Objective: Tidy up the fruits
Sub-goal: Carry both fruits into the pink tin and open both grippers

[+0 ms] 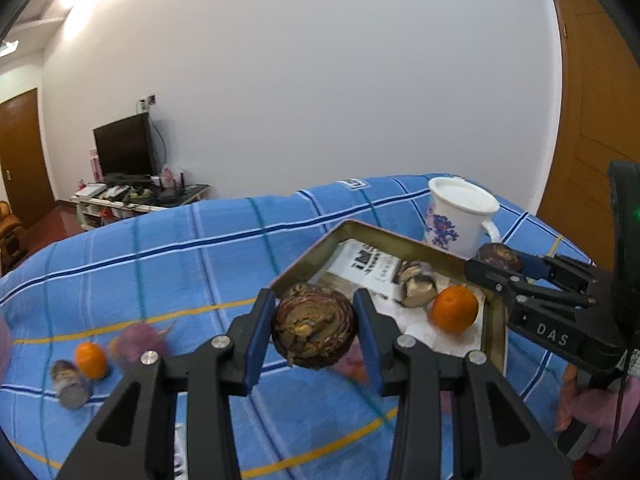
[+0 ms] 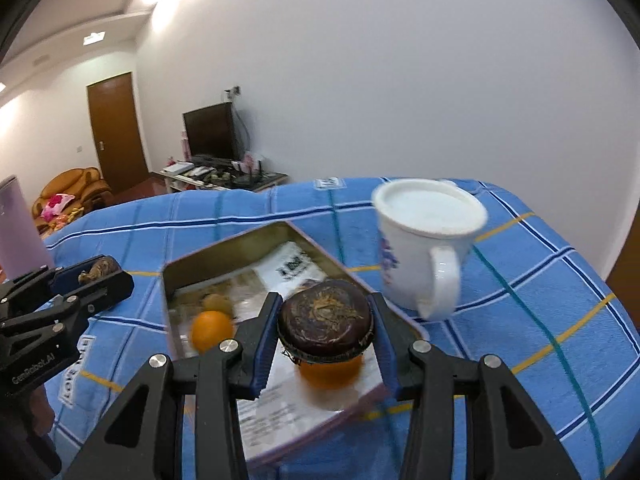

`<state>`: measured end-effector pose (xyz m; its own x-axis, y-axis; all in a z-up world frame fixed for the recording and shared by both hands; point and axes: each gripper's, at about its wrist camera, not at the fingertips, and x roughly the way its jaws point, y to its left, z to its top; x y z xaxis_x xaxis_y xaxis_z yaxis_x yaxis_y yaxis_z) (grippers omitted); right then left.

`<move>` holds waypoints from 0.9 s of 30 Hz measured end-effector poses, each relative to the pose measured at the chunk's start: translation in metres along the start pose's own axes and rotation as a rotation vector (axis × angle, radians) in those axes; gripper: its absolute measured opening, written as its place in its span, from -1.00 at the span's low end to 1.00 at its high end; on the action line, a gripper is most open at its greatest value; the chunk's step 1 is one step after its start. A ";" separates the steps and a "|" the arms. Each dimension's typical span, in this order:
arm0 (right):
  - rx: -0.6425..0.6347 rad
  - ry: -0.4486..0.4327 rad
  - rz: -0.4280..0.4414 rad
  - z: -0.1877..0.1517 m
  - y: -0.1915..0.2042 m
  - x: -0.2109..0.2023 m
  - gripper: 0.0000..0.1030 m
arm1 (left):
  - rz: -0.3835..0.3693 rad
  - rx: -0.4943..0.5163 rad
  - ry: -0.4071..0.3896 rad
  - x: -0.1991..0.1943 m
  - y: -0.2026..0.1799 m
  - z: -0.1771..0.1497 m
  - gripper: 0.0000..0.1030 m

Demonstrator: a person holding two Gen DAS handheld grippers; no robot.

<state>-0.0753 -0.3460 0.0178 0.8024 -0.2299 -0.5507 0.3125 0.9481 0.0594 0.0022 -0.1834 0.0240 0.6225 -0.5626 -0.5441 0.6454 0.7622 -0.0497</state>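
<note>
White-walled room; a blue plaid cloth point(image 1: 200, 264) covers the work surface, with a television point(image 2: 209, 132) on a low stand at mid-left. A metal tray point(image 2: 224, 248) lined with printed paper sits at centre, a white floral mug point(image 2: 424, 240) just beside its right edge. Left gripper point(image 1: 314, 330) is clamped on a dark brown mangosteen point(image 1: 314, 326), held above the cloth near the tray's lower-left corner. Right gripper point(image 2: 326, 326) is clamped on a second mangosteen point(image 2: 326, 318) over the tray. Inside the tray: an orange point(image 1: 454, 308) and another brown fruit point(image 1: 418, 284). Lower left of the left view: a loose orange on the cloth point(image 1: 91, 360), blurred items alongside.
</note>
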 end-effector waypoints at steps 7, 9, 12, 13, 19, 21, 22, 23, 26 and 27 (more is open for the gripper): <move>0.022 0.026 0.044 0.016 -0.009 0.025 -0.12 | 0.014 -0.014 0.039 0.039 -0.014 0.012 -0.17; 0.042 0.031 0.061 0.016 -0.009 0.026 -0.12 | 0.021 -0.012 0.057 0.050 -0.018 0.014 -0.17; 0.035 0.051 0.104 0.006 -0.003 0.023 -0.11 | 0.057 0.017 0.081 0.063 -0.024 0.015 -0.17; 0.020 0.063 0.106 0.001 0.001 0.024 -0.11 | 0.063 0.021 0.086 0.066 -0.025 0.016 -0.17; -0.019 0.097 0.091 -0.008 0.007 0.033 -0.11 | 0.087 0.021 0.136 0.081 -0.028 0.017 -0.17; -0.012 0.106 0.099 -0.009 0.006 0.034 -0.11 | 0.093 0.028 0.146 0.085 -0.030 0.018 -0.17; -0.015 0.102 0.097 -0.009 0.007 0.033 -0.11 | 0.096 0.030 0.153 0.088 -0.031 0.019 -0.17; -0.020 0.102 0.094 -0.009 0.008 0.031 -0.11 | 0.097 0.030 0.159 0.090 -0.031 0.020 -0.17; -0.037 0.099 0.093 -0.009 0.012 0.029 -0.11 | 0.097 0.027 0.170 0.095 -0.033 0.021 -0.17; -0.038 0.098 0.089 -0.009 0.012 0.028 -0.11 | 0.098 0.027 0.172 0.097 -0.033 0.022 -0.17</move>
<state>-0.0540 -0.3391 -0.0043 0.7722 -0.1237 -0.6232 0.2212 0.9719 0.0812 0.0505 -0.2697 -0.0089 0.5996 -0.4215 -0.6803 0.5986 0.8004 0.0317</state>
